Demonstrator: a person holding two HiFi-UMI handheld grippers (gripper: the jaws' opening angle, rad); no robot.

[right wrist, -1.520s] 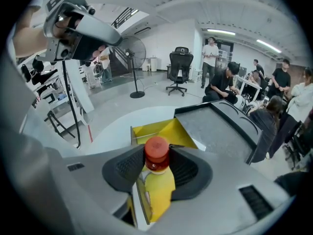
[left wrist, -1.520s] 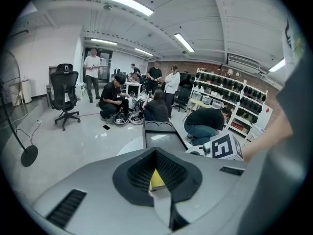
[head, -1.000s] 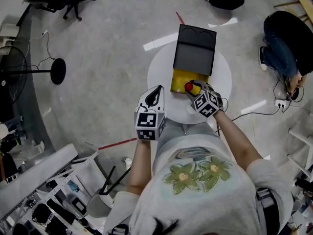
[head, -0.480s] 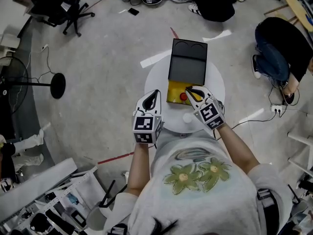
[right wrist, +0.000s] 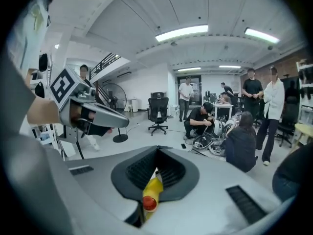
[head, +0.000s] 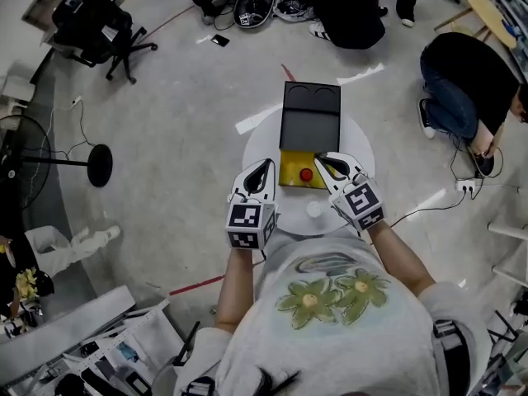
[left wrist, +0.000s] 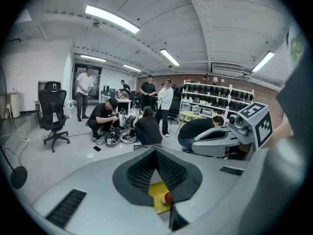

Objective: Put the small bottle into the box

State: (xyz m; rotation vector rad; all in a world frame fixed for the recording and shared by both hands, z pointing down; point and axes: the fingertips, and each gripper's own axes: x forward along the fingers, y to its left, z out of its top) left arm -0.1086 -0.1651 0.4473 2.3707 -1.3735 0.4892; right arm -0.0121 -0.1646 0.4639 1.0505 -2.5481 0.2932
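Small bottle [head: 305, 174]: resting inside the yellow box [head: 289, 172], red cap showing, long axis staying unclear.
Right gripper [head: 328, 163]: hovering just right of it, nearer, jaws just closing, now together, holding nothing.
Left gripper [head: 261, 172]: waiting farther off, jaws together, gripping nothing.

From above, only the red cap of the small yellow bottle [head: 306, 174] shows against the yellow-lined black box [head: 309, 126]; its body is too small to make out. People [head: 351, 15] along the top edge are cut off.
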